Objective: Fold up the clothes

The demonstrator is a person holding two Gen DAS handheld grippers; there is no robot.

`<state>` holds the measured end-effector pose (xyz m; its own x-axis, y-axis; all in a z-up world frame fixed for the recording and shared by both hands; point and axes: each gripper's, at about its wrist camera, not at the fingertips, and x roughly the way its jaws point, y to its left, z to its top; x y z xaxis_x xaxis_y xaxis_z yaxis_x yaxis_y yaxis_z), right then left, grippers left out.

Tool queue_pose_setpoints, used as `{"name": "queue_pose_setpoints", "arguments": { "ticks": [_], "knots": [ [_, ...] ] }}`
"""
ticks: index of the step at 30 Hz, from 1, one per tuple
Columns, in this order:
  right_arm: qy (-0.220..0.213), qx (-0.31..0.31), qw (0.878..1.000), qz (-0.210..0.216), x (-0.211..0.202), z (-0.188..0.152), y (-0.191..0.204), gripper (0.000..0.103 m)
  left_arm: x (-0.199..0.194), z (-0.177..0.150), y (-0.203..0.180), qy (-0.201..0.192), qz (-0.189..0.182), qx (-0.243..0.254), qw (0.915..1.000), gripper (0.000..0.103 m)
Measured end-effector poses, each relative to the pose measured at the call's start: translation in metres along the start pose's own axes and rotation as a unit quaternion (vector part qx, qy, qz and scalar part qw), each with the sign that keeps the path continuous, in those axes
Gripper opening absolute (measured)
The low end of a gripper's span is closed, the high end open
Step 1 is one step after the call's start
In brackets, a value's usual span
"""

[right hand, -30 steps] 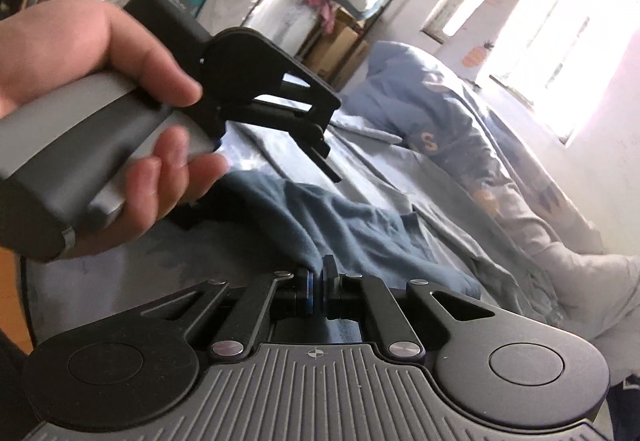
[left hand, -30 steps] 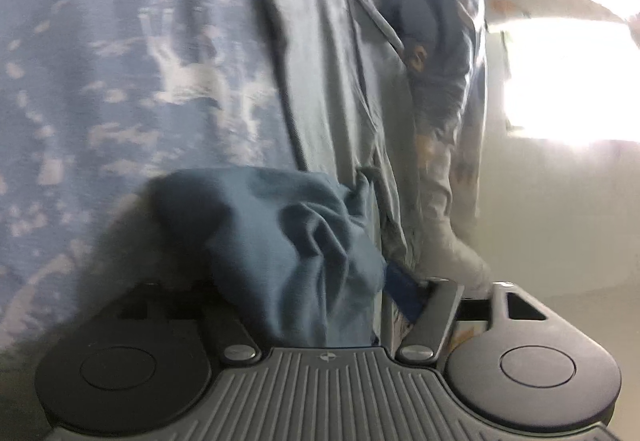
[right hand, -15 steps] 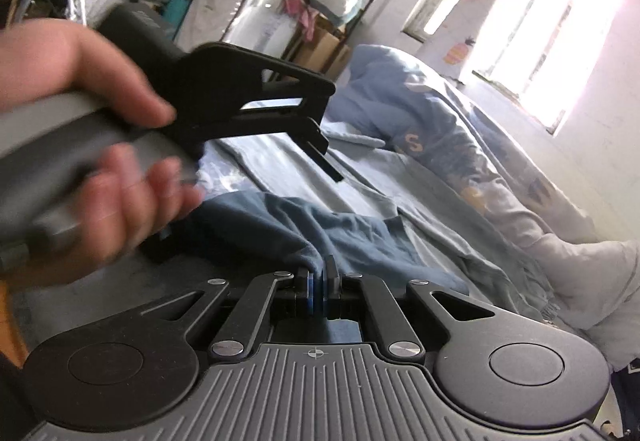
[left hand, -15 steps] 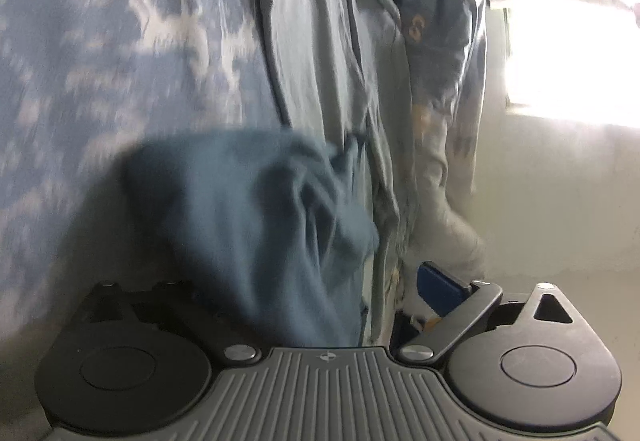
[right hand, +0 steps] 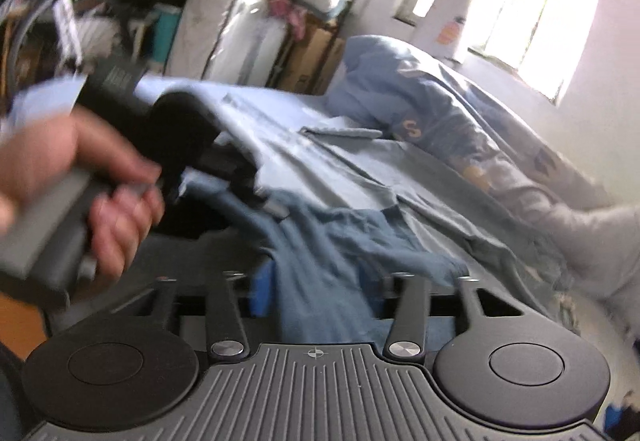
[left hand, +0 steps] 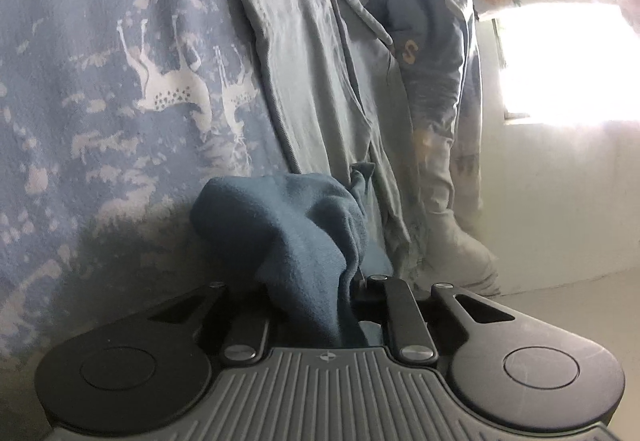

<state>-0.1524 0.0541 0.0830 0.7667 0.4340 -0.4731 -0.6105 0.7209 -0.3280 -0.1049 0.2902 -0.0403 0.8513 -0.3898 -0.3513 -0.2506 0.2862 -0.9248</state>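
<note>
Right now the left gripper (left hand: 352,293) is clenched on a bunched fold of the dark blue garment (left hand: 296,237), which bulges up from between its fingers. Over on the other side, the right gripper (right hand: 316,293) stands released, its blue pads (right hand: 262,291) spread wide with the same cloth draped between them. That garment lies crumpled on the bed's pale blue deer-print blanket (left hand: 120,89), beside a grey sheet (left hand: 304,53). A person's hand (right hand: 80,181) grips the left tool's handle.
</note>
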Motion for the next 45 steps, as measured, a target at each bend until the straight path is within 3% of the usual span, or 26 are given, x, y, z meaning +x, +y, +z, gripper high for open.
{"name": "queue_pose_setpoints", "arguments": {
  "ticks": [3, 4, 8, 11, 13, 16, 20, 22, 27, 31, 33, 35, 38, 39, 40, 42, 45],
  "knots": [
    [-0.010, 0.056, 0.998, -0.006, -0.004, 0.016, -0.029, 0.089, -0.003, -0.003, -0.011, -0.009, 0.020, 0.044, 0.9988, 0.016],
    [-0.012, 0.079, 0.997, -0.004, -0.004, 0.021, -0.040, 0.092, -0.004, -0.004, -0.013, -0.011, 0.017, 0.048, 0.9986, 0.016],
    [-0.010, 0.178, 0.983, 0.034, 0.005, 0.039, -0.079, 0.094, -0.007, -0.005, -0.021, -0.017, 0.007, 0.065, 0.9977, 0.016],
    [-0.006, 0.214, 0.976, 0.035, 0.022, 0.048, -0.102, 0.095, -0.008, -0.011, -0.039, -0.029, 0.018, 0.126, 0.9914, 0.016],
    [-0.002, 0.226, 0.974, 0.024, 0.036, 0.054, -0.115, 0.095, -0.011, -0.021, -0.057, -0.040, 0.016, 0.194, 0.9801, 0.016],
    [0.011, 0.254, 0.967, 0.030, 0.053, 0.058, -0.131, 0.096, -0.018, -0.043, -0.082, -0.051, -0.003, 0.290, 0.9556, 0.016],
    [0.048, 0.272, 0.960, 0.046, 0.080, 0.059, -0.145, 0.096, -0.022, -0.072, -0.104, -0.048, -0.035, 0.385, 0.9209, 0.016],
    [0.075, 0.279, 0.956, 0.054, 0.099, 0.060, -0.151, 0.096, -0.021, -0.083, -0.110, -0.040, -0.043, 0.414, 0.9083, 0.016],
    [0.168, 0.233, 0.955, 0.071, 0.161, 0.079, -0.144, 0.096, -0.014, -0.097, -0.120, -0.030, -0.039, 0.452, 0.8905, 0.016],
    [0.247, 0.182, 0.948, 0.081, 0.212, 0.094, -0.134, 0.096, -0.014, -0.099, -0.120, -0.025, -0.040, 0.459, 0.8873, 0.016],
    [0.302, 0.124, 0.942, 0.071, 0.237, 0.096, -0.115, 0.095, -0.015, -0.100, -0.118, -0.022, -0.043, 0.458, 0.8875, 0.016],
    [0.356, 0.085, 0.929, 0.054, 0.259, 0.090, -0.099, 0.088, -0.016, -0.102, -0.119, -0.020, -0.043, 0.461, 0.8862, 0.016],
    [0.403, 0.049, 0.913, 0.035, 0.281, 0.079, -0.087, 0.057, -0.016, -0.102, -0.118, -0.019, -0.042, 0.459, 0.8874, 0.016],
    [0.414, 0.040, 0.909, 0.030, 0.286, 0.075, -0.085, 0.033, -0.017, -0.101, -0.118, -0.017, -0.043, 0.456, 0.8890, 0.016],
    [0.419, 0.036, 0.907, 0.029, 0.287, 0.072, -0.085, 0.017, -0.017, -0.101, -0.117, -0.016, -0.043, 0.454, 0.8900, 0.016],
    [0.420, 0.038, 0.906, 0.031, 0.286, 0.067, -0.090, 0.009, -0.017, -0.101, -0.116, -0.013, -0.041, 0.454, 0.8898, 0.016],
    [0.385, 0.093, 0.917, 0.050, 0.268, 0.075, -0.111, 0.008, -0.021, -0.104, -0.117, -0.013, -0.046, 0.459, 0.8871, 0.016]
  ]
}}
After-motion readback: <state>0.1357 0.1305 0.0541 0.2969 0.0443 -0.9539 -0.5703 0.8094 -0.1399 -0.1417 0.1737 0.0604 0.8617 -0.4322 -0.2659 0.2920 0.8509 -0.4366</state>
